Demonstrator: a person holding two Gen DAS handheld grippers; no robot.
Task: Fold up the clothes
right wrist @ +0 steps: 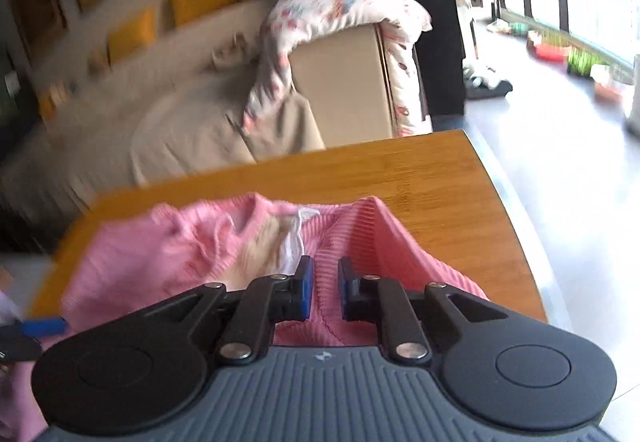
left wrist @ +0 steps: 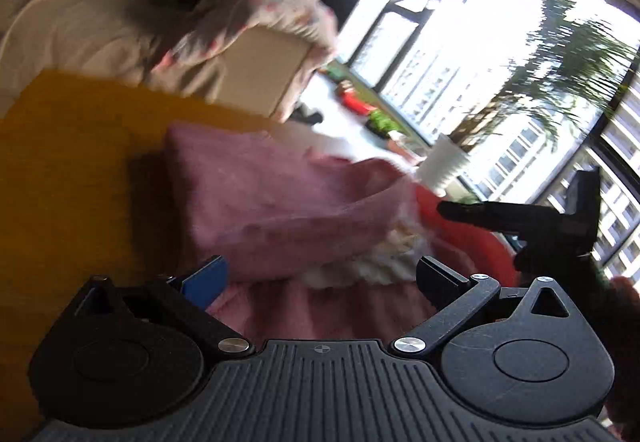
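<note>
Pink sweater (right wrist: pixel 192 242): being pinched at a ribbed fold by right gripper (right wrist: pixel 325 292); left gripper (left wrist: pixel 320 278), fingers spread, being held just beside it on table (right wrist: pixel 440 178).

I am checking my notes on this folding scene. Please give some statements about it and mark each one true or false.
1. The right gripper pinches the pink sweater. True.
2. The left gripper is shut. False: its jaws stand wide apart.
3. The sweater lies on a glass table. False: the wooden table is under it.
4. A floral cloth hangs over the beige sofa. True.
</note>
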